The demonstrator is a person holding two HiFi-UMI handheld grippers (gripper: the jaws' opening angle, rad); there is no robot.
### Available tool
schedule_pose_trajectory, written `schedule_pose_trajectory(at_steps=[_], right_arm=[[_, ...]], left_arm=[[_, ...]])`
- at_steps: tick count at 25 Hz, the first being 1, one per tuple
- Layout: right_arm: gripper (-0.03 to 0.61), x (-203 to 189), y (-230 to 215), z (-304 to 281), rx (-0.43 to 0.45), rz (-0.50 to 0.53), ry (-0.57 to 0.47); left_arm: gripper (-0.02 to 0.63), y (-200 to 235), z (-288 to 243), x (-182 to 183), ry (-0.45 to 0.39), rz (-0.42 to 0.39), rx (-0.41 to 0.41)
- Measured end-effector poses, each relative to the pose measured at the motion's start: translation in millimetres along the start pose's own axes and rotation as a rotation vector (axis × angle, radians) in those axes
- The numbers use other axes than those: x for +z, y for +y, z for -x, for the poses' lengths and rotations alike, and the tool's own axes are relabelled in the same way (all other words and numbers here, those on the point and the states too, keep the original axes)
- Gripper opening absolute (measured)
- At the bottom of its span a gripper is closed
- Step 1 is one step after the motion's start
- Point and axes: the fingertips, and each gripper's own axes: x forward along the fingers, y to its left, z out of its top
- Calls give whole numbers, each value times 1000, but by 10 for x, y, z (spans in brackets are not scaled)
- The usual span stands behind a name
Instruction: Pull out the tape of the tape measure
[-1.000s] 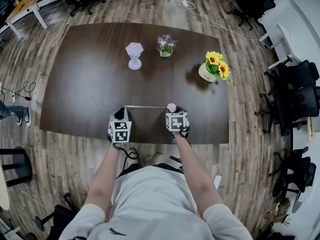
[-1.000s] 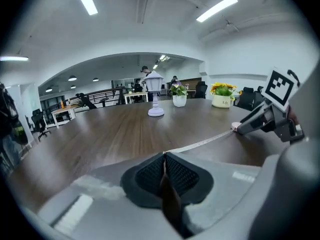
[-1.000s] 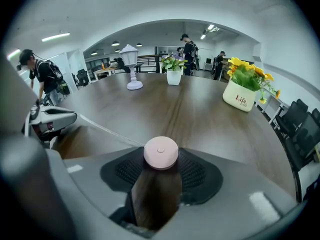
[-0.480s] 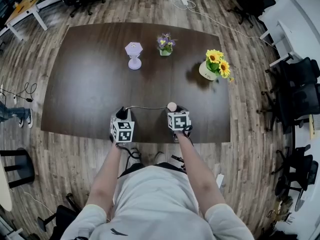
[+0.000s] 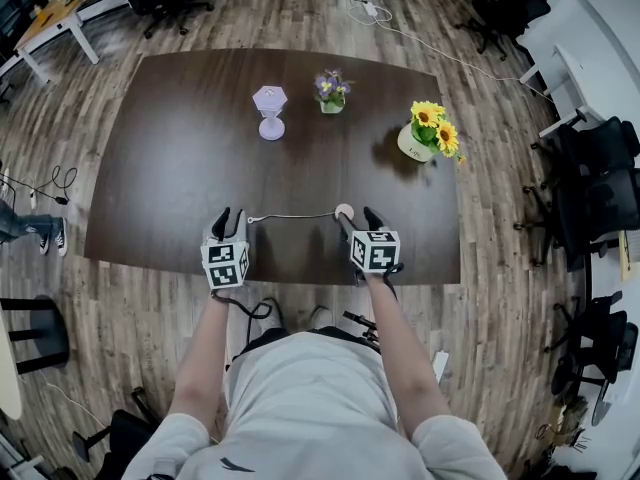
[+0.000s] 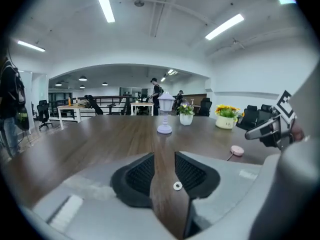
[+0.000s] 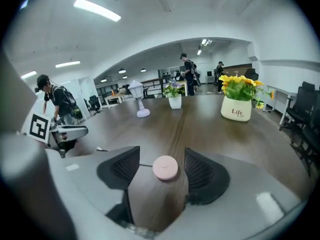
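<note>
At the near edge of the table (image 5: pixel 150 168), we hold both grippers. Our left gripper (image 5: pixel 228 218) has just been opening, jaws apart over a small ring (image 6: pixel 177 185). Our right gripper (image 5: pixel 358 218), also just opening, stands wide around the pink tape measure (image 5: pixel 343 210), untouched, its tape (image 5: pixel 290 215) drawn out leftward.

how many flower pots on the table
2. A small pot of purple flowers at the table's far middle, right of the lilac lamp; a sunflower pot farther right. None seems hidden.
</note>
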Motion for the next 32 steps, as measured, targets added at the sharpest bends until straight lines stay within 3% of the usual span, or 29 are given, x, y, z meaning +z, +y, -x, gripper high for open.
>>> schedule_pose_trajectory(at_steps=[4,7,10,12,15,19,32], right_arm=[[262,280,231,303,166,-33,-148],[226,496,351,648,214,-26,-273],[115,638,399,991,208,-3,-376],[2,691,414,1144,199,28,-413],[2,765,429,1301,194,55,-449],[2,824,448,1420,182,86,-465],[-2,874,509,1566,191,103,-477]], left_arm=[[137,-224,249,445,-137,6,-112],[127,-424,505,801,-240,-25,-183],[124,-489,769,1067,-318,-23,-178],[101,-512,888,1153,-347,-18,-174],[38,-536,964,1205,-365,-18,-174],[6,-557,1044,1294,-392,-1,-170],[6,-657,1206,1359,-427,-7,-184]])
